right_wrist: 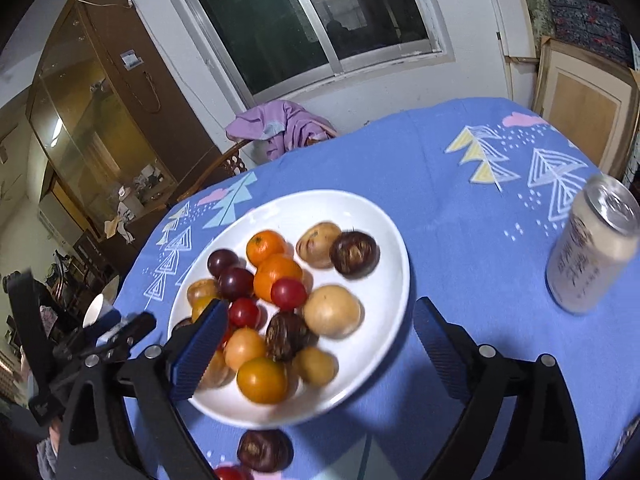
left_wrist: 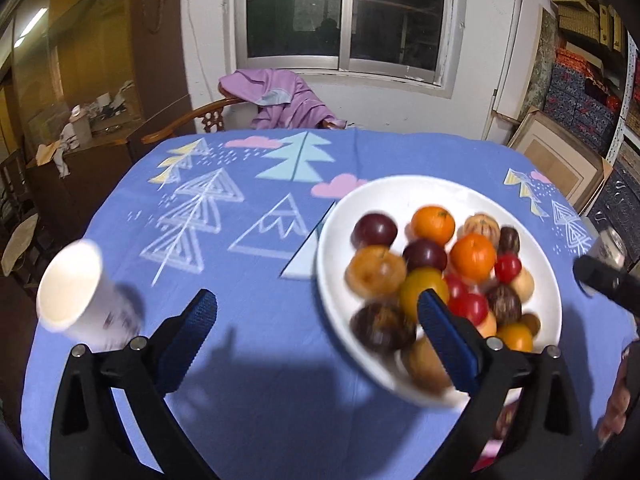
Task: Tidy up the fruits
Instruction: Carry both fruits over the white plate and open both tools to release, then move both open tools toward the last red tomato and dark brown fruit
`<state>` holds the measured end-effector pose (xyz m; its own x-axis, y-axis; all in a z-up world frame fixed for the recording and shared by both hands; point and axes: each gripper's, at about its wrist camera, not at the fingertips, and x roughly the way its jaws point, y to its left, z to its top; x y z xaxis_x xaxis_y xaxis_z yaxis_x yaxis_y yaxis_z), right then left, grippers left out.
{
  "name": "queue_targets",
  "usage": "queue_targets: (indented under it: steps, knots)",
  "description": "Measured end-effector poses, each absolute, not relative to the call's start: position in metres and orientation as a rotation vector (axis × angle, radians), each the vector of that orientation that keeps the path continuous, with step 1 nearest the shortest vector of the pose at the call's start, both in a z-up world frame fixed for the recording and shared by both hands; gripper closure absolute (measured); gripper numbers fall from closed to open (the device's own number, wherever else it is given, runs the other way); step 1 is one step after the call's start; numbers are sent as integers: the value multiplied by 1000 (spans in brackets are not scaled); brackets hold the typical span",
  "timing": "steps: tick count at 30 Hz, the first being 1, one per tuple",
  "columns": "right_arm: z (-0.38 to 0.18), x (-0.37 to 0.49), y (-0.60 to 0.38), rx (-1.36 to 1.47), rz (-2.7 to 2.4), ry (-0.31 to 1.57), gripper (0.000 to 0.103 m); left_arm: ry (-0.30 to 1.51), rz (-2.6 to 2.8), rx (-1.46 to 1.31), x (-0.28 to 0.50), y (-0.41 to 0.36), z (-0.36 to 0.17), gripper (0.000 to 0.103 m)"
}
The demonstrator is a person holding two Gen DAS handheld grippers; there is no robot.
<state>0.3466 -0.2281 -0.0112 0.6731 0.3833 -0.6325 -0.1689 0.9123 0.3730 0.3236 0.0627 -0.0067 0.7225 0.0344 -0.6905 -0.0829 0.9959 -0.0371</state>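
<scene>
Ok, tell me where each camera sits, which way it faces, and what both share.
Left wrist: on the left tongs, angled down over the table toward the window; cup to the left, plate of fruit to the right. Own open blue fingers show, plus the other tongs at the right edge.
Right wrist: on the right tongs, angled down at the plate, can to the right. Own open fingers show, left tongs at lower left.
Shared: plate, fruit, blue cloth, window, purple garment.
</scene>
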Motion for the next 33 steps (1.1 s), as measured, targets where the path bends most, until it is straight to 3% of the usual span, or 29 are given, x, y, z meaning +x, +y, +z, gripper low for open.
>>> queue_targets:
  steps: [9, 15, 21, 33]
  knots:
    - [-7, 261, -253, 301, 333, 735, 3, 809, -33, -137, 231, 43, -33, 4]
    - [-29, 236, -282, 324, 286, 754, 3, 805, -71, 28, 202, -12, -47, 4]
    - [-26, 232, -281, 348, 315, 747, 3, 792, -55, 233, 200, -53, -58, 5]
    - [-34, 236, -276, 339, 317, 780, 3, 947, -94, 45, 238, -33, -76, 4]
